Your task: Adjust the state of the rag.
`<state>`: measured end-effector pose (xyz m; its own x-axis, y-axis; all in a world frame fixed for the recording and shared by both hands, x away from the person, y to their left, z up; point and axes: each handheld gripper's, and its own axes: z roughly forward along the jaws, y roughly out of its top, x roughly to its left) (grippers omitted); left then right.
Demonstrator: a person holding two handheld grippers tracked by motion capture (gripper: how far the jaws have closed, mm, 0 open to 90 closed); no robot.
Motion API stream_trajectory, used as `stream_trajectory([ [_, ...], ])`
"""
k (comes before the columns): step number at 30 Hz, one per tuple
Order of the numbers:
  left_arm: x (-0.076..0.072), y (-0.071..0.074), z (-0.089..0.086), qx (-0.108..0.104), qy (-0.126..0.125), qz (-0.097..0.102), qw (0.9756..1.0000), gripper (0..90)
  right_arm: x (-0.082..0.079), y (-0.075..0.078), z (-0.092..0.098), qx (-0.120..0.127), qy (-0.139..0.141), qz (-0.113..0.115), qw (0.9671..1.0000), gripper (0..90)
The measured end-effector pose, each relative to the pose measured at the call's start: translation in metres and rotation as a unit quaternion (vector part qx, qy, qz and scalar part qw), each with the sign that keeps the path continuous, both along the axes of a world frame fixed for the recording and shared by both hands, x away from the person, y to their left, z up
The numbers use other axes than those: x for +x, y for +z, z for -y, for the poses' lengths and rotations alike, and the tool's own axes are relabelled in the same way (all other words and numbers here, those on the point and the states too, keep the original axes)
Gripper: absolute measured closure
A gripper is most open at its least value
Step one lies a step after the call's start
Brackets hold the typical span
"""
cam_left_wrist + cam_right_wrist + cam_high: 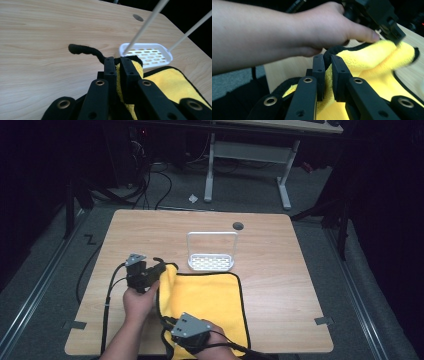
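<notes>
Your left claw (118, 65) is clamped on the yellow cloth (207, 302), jaws nearly together with a fold of yellow pile and its black hem squeezed between the pads. You've got the far left corner there, and in the left gripper view the black hanging loop (83, 50) curls out past the jaw tips over bare wood. In the high view that claw (150, 272) sits at the cloth's upper left corner, your left hand (140, 302) wrapped around the body behind it.

Your right claw (329, 65) is pinched on the cloth too, jaws close together with yellow fabric bunched between them right at the black edging. From above it (175, 330) grips the near left corner, close to the counter's (280, 265) front edge.

Between the two claws the left edge of the cloth is gathered and raised, rolling over toward the middle. The rest lies flat on the counter, spread to the right. Just beyond its far edge stands the white perforated tray (211, 262) with its tall wire handle, nearly touching the hem.
</notes>
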<state>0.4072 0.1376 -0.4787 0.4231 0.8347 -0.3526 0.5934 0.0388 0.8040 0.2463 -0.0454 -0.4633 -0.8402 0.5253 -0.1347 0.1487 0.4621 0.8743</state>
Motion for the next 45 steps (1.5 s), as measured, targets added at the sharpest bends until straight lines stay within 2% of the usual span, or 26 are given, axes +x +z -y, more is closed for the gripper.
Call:
stream_trajectory([
  [4, 0.003, -0.001, 0.025, -0.002, -0.005, -0.002, 1.0000, 84.0, -0.002, -0.008, 0.032, 0.000, -0.028, -0.005, 0.9996, 83.0],
  [9, 0.005, -0.005, 0.057, 0.010, -0.014, -0.005, 0.9998, 83.8, -0.003, -0.016, 0.068, -0.005, -0.061, -0.012, 0.9980, 82.8],
  [15, 0.009, -0.008, 0.084, 0.011, -0.013, -0.009, 0.9998, 83.7, -0.002, -0.023, 0.099, -0.020, -0.085, -0.018, 0.9960, 82.6],
  [19, 0.011, -0.010, 0.099, 0.009, -0.020, -0.011, 0.9997, 83.7, 0.000, -0.029, 0.116, -0.022, -0.103, -0.031, 0.9940, 82.5],
  [30, 0.013, -0.006, 0.130, -0.002, -0.038, -0.013, 0.9992, 83.0, -0.011, -0.032, 0.142, -0.011, -0.129, -0.042, 0.9907, 82.0],
  [32, 0.013, -0.006, 0.135, 0.009, -0.044, -0.011, 0.9989, 82.9, -0.014, -0.033, 0.144, -0.014, -0.130, -0.043, 0.9904, 81.8],
  [39, 0.018, -0.012, 0.153, 0.016, -0.054, -0.020, 0.9982, 82.2, -0.019, -0.035, 0.149, -0.023, -0.137, -0.044, 0.9894, 81.3],
  [40, 0.019, -0.013, 0.155, 0.017, -0.056, -0.022, 0.9980, 82.2, -0.020, -0.035, 0.150, -0.023, -0.135, -0.037, 0.9898, 81.3],
  [43, 0.020, -0.016, 0.162, 0.016, -0.060, -0.025, 0.9978, 82.2, -0.021, -0.032, 0.151, -0.018, -0.138, -0.033, 0.9897, 78.9],
  [45, 0.020, -0.017, 0.167, 0.013, -0.067, -0.026, 0.9973, 81.9, -0.020, -0.031, 0.153, -0.015, -0.138, -0.034, 0.9897, 74.0],
])
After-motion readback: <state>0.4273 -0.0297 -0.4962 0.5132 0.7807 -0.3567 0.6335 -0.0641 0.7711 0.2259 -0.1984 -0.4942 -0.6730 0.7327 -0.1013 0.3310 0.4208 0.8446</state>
